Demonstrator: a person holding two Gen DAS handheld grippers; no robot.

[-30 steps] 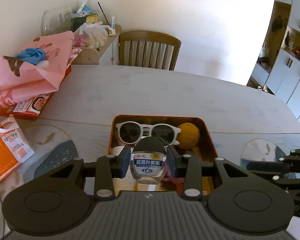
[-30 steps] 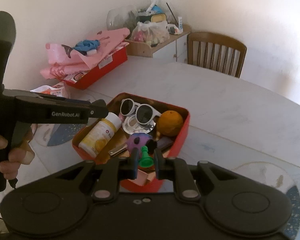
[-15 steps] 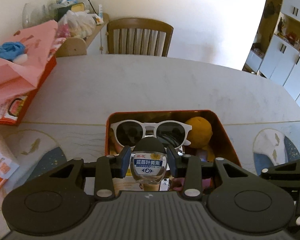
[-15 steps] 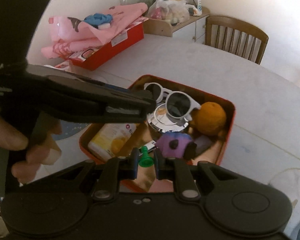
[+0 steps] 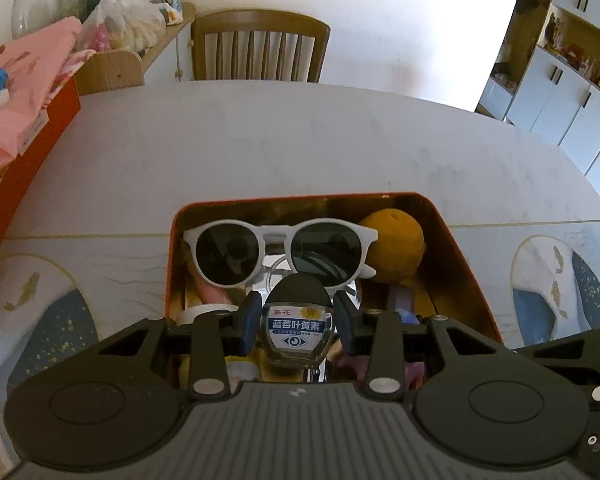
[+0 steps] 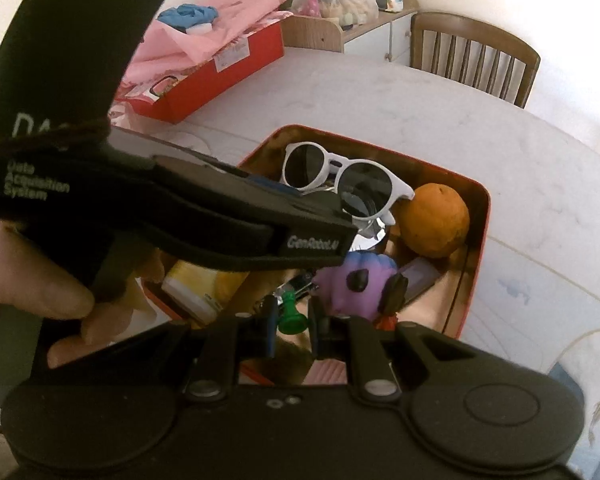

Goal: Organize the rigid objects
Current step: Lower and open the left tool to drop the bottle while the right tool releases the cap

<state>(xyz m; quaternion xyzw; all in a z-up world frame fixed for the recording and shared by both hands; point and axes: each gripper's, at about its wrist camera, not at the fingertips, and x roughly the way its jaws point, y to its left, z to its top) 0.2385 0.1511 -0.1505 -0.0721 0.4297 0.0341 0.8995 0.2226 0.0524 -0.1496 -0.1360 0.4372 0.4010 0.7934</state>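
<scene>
My left gripper [image 5: 296, 320] is shut on a small glass bottle [image 5: 298, 332] with a black cap and blue label, held over the near part of the red tin box [image 5: 472, 276]. My right gripper [image 6: 293, 324] holds a green chess pawn [image 6: 291, 315] over the same box [image 6: 482, 216]; its jaws look a little wider than the pawn. In the box lie white sunglasses [image 5: 278, 248], an orange [image 5: 396, 250], a purple toy [image 6: 364, 282] and a yellow-labelled bottle [image 6: 196, 284]. The left gripper's body [image 6: 204, 216] crosses the right wrist view.
A red carton with pink bags [image 6: 220, 52] sits at the table's left. A wooden chair [image 5: 260, 50] stands at the far edge, beside a cluttered shelf [image 5: 128, 36]. Printed placemats [image 5: 556, 288] lie on both sides of the box. White cabinets [image 5: 572, 92] stand at right.
Both grippers moved forward and lower over the box. The left gripper's body moved further across the right wrist view. The right jaws have widened slightly around the pawn.
</scene>
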